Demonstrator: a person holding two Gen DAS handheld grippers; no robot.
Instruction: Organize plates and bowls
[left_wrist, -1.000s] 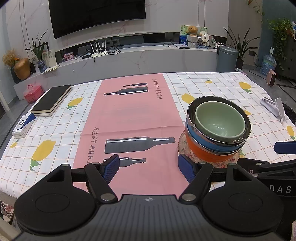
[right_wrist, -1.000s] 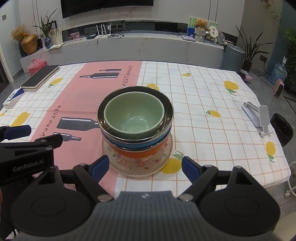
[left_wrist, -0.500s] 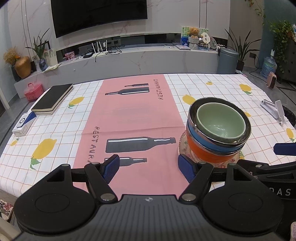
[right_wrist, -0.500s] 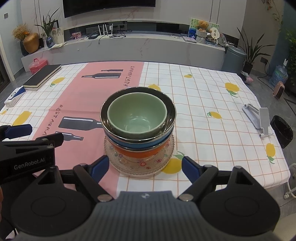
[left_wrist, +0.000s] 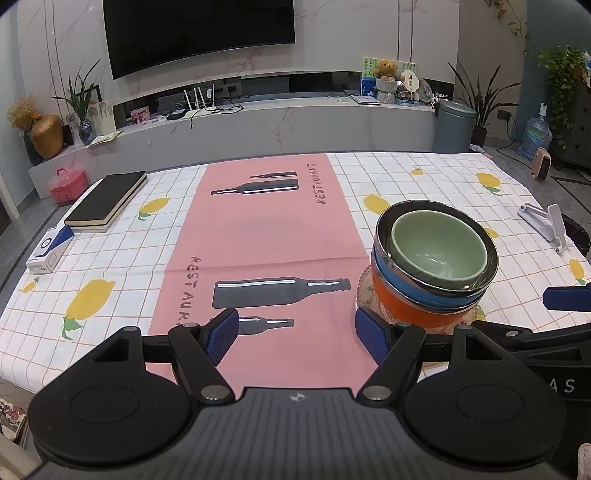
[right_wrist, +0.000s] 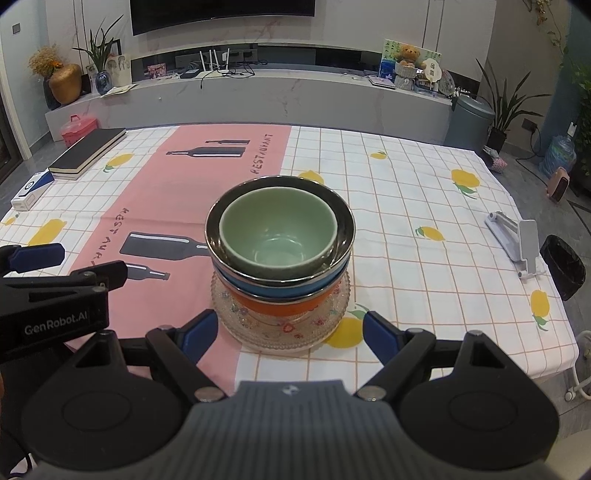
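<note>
Bowls (right_wrist: 279, 236) stacked on glass plate (right_wrist: 258, 338) just beyond right hand-held gripper (right_wrist: 284, 334).

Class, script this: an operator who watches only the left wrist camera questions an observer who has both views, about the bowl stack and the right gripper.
Operator: What is under the orange bowl? I see only a sliver.
Observer: A round, clear glass plate with a flower pattern. The orange bowl stands on it.
Operator: Is the right gripper open?
Observer: Yes. Its jaws stand wide on either side of the plate's near edge, and they grip nothing.
</note>
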